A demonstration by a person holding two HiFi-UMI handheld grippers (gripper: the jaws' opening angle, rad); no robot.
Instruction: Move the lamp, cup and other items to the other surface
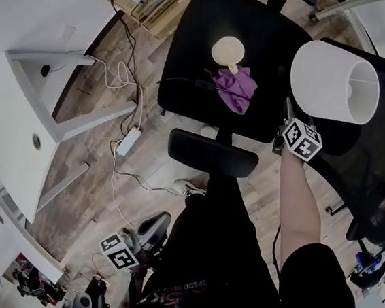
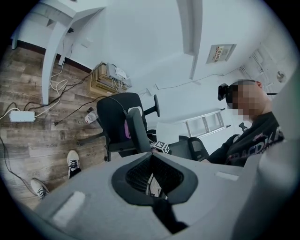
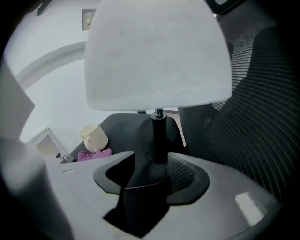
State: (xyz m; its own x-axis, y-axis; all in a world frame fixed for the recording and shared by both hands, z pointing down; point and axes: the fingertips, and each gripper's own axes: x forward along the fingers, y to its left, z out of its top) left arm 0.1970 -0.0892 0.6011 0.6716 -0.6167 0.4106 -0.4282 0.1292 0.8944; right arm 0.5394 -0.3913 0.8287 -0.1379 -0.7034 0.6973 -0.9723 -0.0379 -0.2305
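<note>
A lamp (image 1: 333, 81) with a white shade stands at the right, by the black mesh chair (image 1: 377, 155). In the right gripper view its shade (image 3: 157, 56) fills the top, and its black stem and base run down between my jaws. My right gripper (image 3: 150, 159) (image 1: 286, 122) is open wide around that base. A cream cup (image 1: 228, 52) (image 3: 95, 137) and a purple cloth (image 1: 235, 87) (image 3: 93, 153) lie on the black chair seat (image 1: 190, 47). My left gripper (image 1: 150, 229) (image 2: 151, 157) hangs low by the person's leg, shut and empty.
The black chair's backrest (image 1: 213, 153) lies between the person and the seat. A white desk (image 1: 24, 132) stands at the left. Cables and a power strip (image 1: 129, 140) trail over the wooden floor. A ladder (image 2: 204, 124) leans against the far wall.
</note>
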